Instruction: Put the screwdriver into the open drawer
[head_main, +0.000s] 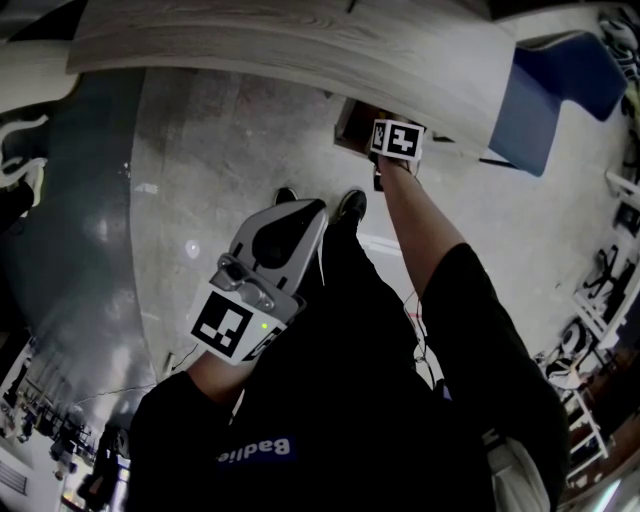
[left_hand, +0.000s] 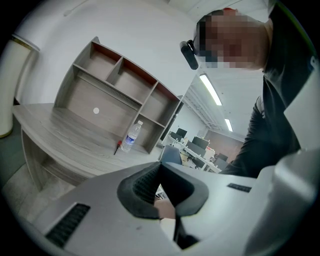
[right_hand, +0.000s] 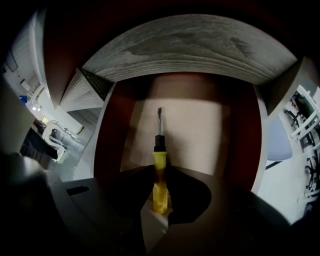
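My right gripper (right_hand: 160, 172) is shut on the yellow handle of the screwdriver (right_hand: 160, 159). Its black collar and thin metal shaft point ahead and steeply down into the open drawer (right_hand: 192, 125), over the pale drawer floor between dark red walls. In the head view that gripper's marker cube (head_main: 397, 138) sits at the drawer (head_main: 350, 122) under the desk edge; the screwdriver is hidden there. My left gripper (head_main: 300, 212) hangs near the person's leg, well away from the drawer. Its jaws (left_hand: 159, 166) meet at the tips with nothing between them.
The grey wooden desk (head_main: 300, 45) overhangs the drawer. A blue chair (head_main: 555, 85) stands to the right. In the left gripper view another desk carries a shelf unit (left_hand: 115, 95), a water bottle (left_hand: 132, 136) and a small red-handled tool (left_hand: 118, 147). The person's shoes (head_main: 350, 205) stand by the drawer.
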